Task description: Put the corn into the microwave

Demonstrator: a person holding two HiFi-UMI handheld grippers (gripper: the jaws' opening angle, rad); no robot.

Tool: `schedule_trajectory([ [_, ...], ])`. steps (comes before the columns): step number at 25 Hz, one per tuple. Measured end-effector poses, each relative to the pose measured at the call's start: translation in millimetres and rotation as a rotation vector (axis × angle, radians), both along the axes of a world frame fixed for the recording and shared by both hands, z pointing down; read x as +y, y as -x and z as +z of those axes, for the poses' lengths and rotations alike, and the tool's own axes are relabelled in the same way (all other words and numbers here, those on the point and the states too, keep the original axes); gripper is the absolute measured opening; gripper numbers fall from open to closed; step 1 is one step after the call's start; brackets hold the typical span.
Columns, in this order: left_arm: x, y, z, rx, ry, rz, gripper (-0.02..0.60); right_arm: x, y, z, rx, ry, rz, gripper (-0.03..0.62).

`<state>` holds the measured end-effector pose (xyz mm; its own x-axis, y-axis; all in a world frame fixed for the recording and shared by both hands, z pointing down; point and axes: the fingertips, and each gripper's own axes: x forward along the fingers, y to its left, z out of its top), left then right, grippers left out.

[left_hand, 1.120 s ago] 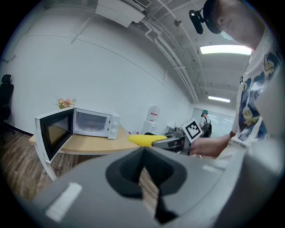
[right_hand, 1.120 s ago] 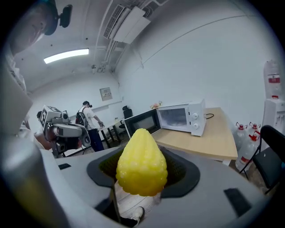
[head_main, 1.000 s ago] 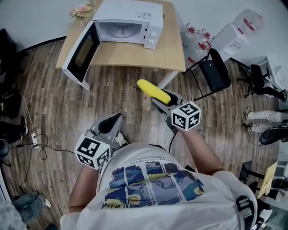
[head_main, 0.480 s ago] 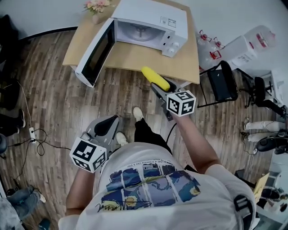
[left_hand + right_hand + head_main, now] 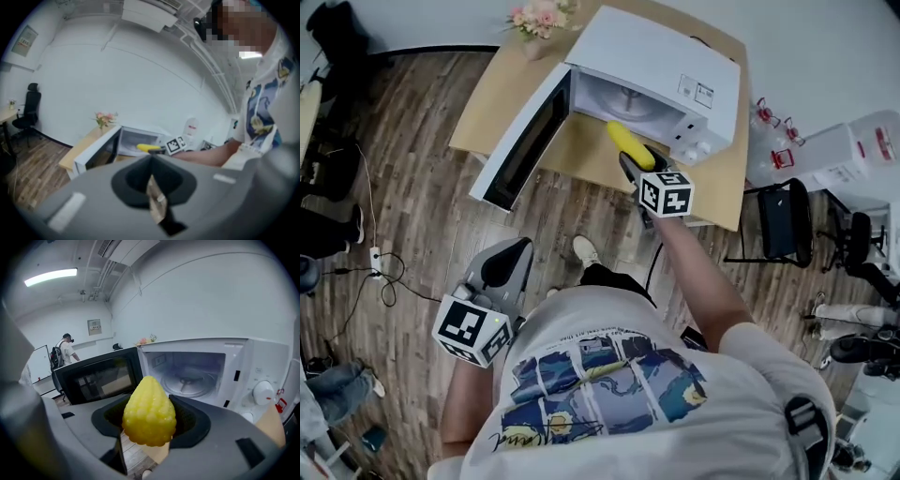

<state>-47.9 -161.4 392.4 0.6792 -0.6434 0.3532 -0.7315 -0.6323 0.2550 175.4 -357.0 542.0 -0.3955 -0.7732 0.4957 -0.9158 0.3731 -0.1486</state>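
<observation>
A yellow corn cob (image 5: 625, 142) (image 5: 149, 411) (image 5: 146, 147) is clamped in my right gripper (image 5: 637, 165), its tip pointing at the open mouth of the white microwave (image 5: 661, 77) (image 5: 206, 369) (image 5: 136, 140). The microwave door (image 5: 525, 141) (image 5: 96, 376) hangs open to the left; the glass turntable (image 5: 190, 380) inside is bare. The corn is just in front of the opening, over the wooden table (image 5: 499, 105). My left gripper (image 5: 502, 272) (image 5: 151, 187) hangs low beside my body over the floor, jaws together with nothing between them.
A vase of pink flowers (image 5: 537, 21) (image 5: 104, 119) stands on the table's back left corner. A black chair (image 5: 787, 225) and water jugs (image 5: 862, 155) are to the right. Cables (image 5: 380, 281) lie on the wood floor at left. A person (image 5: 65, 352) walks far off.
I have stepped closer to the table. My right gripper has carried the corn forward from over the floor to just before the microwave opening. The left gripper stayed low at my side.
</observation>
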Motion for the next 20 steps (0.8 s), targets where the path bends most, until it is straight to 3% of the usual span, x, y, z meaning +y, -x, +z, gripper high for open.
schedule_trajectory([
  [9, -60.9, 9.6, -1.9, -0.044, 0.018, -0.150, 0.009, -106.7, -6.3, 50.8, 0.085, 0.023, 0.000, 0.245],
  [20, -86.3, 20.9, -1.3, -0.098, 0.037, -0.292, 0.009, -170.1, 4.9, 83.8, 0.173, 0.004, -0.051, 0.245],
])
